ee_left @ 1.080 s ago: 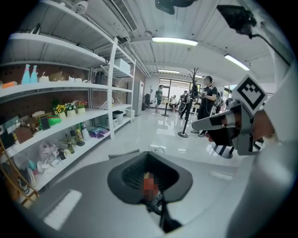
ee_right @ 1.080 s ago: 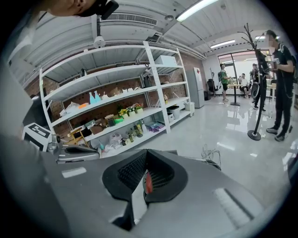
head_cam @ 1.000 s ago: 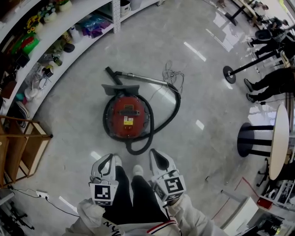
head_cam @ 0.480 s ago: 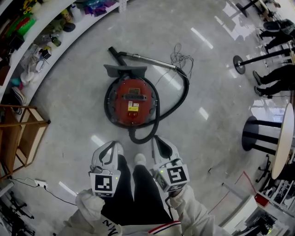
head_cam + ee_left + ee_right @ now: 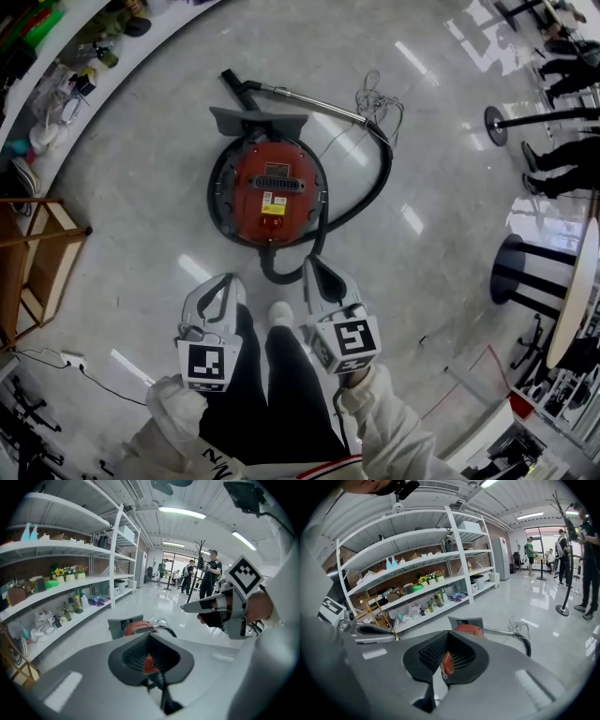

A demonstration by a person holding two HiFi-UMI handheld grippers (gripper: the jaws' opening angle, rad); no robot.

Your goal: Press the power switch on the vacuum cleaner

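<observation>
The red round vacuum cleaner lies on the pale floor, with its black hose looped round it. Its grey floor nozzle and metal tube lie on its far side, beside a loose cord. My left gripper and right gripper are held side by side just short of the hose, above the person's legs. Both have their jaws together with nothing between them. The vacuum cleaner shows over the left gripper, and the vacuum cleaner also shows over the right gripper.
Long white shelves full of small goods curve along the left. A wooden rack stands at the left edge, with a power strip and cable below it. A round table on a black base and standing people are at the right.
The view has moved forward, so the vacuum cleaner now lies nearer to both grippers. The grippers keep the same pose, side by side, with jaws together.
</observation>
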